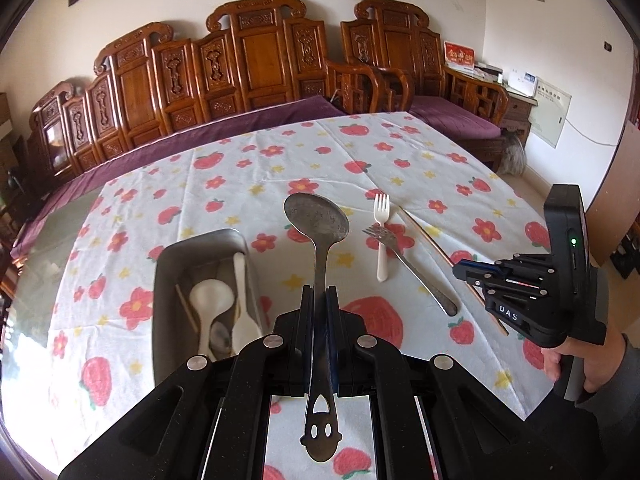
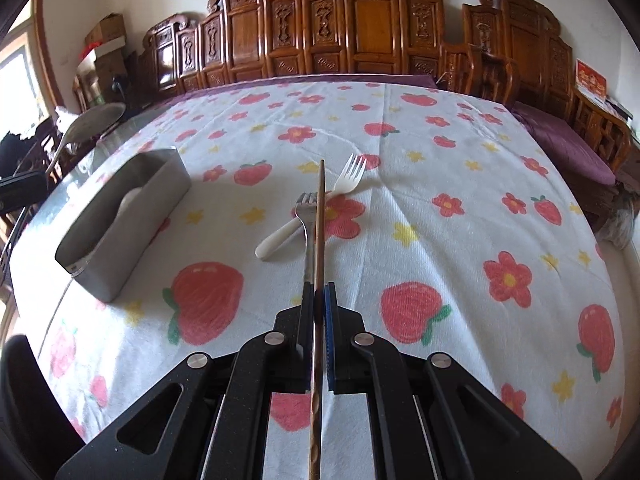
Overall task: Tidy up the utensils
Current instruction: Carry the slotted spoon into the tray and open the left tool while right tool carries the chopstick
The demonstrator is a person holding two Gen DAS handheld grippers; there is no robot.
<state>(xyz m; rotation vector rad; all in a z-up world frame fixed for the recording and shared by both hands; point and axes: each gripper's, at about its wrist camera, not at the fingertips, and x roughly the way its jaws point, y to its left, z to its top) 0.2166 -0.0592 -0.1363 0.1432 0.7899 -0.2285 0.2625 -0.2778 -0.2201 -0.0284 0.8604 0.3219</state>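
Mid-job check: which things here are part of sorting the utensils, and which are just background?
Job:
left gripper holding metal spoon
right gripper holding chopstick
metal bin with white spoons
white plastic fork
metal fork

Background:
floral tablecloth
carved wooden sofa
purple cushion

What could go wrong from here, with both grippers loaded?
1. The left gripper clamps the metal spoon mid-handle, heavy bowl far out; it may pivot or slip.
2. The right gripper pinches one thin chopstick directly above the metal fork; lowering it could snag it.
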